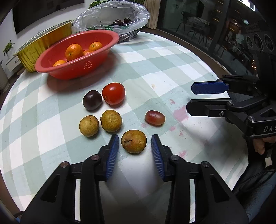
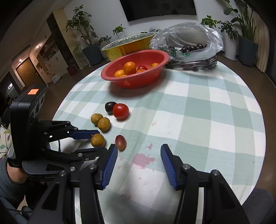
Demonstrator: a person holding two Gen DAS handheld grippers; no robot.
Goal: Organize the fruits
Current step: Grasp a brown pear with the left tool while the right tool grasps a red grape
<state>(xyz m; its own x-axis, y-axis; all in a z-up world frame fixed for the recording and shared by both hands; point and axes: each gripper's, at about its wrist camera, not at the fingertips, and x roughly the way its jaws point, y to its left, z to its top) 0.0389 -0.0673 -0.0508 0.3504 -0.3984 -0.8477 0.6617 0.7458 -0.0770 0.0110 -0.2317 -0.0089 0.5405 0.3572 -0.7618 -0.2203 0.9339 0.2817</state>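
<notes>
— Where is the left claw (image 1: 134, 136)?

— Low over the checked surface (image 1: 172, 69), one blue pad on each side of the nearest longan (image 1: 133, 141). From its own camera a thin gap shows on both sides, so it is open around the fruit, not squeezing it.

— And the other loose fruit?

— Two more longans (image 1: 89, 126) lie just beyond it to the left. Farther back, a dark purple fruit (image 1: 92, 100) touches a tomato (image 1: 113, 93). A red grape (image 1: 154, 117) lies alone to the right.

— The right claw (image 2: 138, 146)?

— Open and empty, hovering over pink stains, with the grape just past its left finger.

— Containers?

— At the far side, a red colander (image 1: 77, 69) holds tangerines (image 1: 73, 51), with a gold foil pan (image 1: 41, 44) behind it and a plastic bag (image 1: 103, 15) of dark fruit to the right.
</notes>
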